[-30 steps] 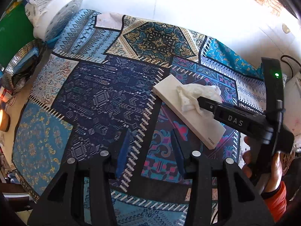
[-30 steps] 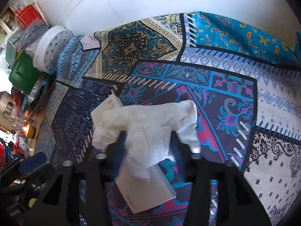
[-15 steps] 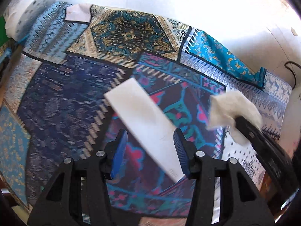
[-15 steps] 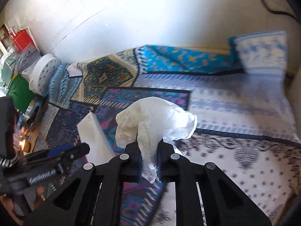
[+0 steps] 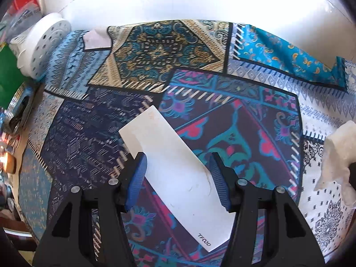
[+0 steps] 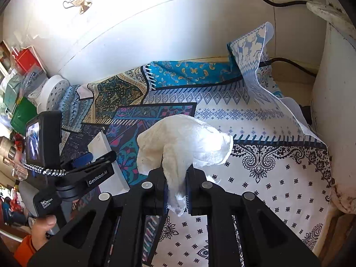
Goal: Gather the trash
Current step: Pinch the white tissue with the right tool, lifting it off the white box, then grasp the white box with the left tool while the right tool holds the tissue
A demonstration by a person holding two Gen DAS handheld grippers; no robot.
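A crumpled white tissue [image 6: 182, 142] is pinched in my right gripper [image 6: 175, 189], held above the patterned tablecloth [image 6: 255, 178]. The tissue also shows at the right edge of the left wrist view [image 5: 336, 153]. A flat white box [image 5: 175, 169] lies on the cloth [image 5: 155, 66], and it shows in the right wrist view [image 6: 104, 151] too. My left gripper [image 5: 178, 175] is open, its blue pads on either side of the box, above it. The left gripper also appears in the right wrist view [image 6: 93, 162].
A white perforated round container [image 5: 42, 44] and a green box [image 5: 6, 75] stand at the far left. A metal bowl [image 5: 20, 109] sits at the left edge. A white appliance [image 6: 333, 111] and black cables [image 6: 289, 62] are at the right, beside a raised fold of cloth.
My right gripper shut on the tissue and lifted it off the box, carrying it right. My left gripper moved in over the box, now straddling it.
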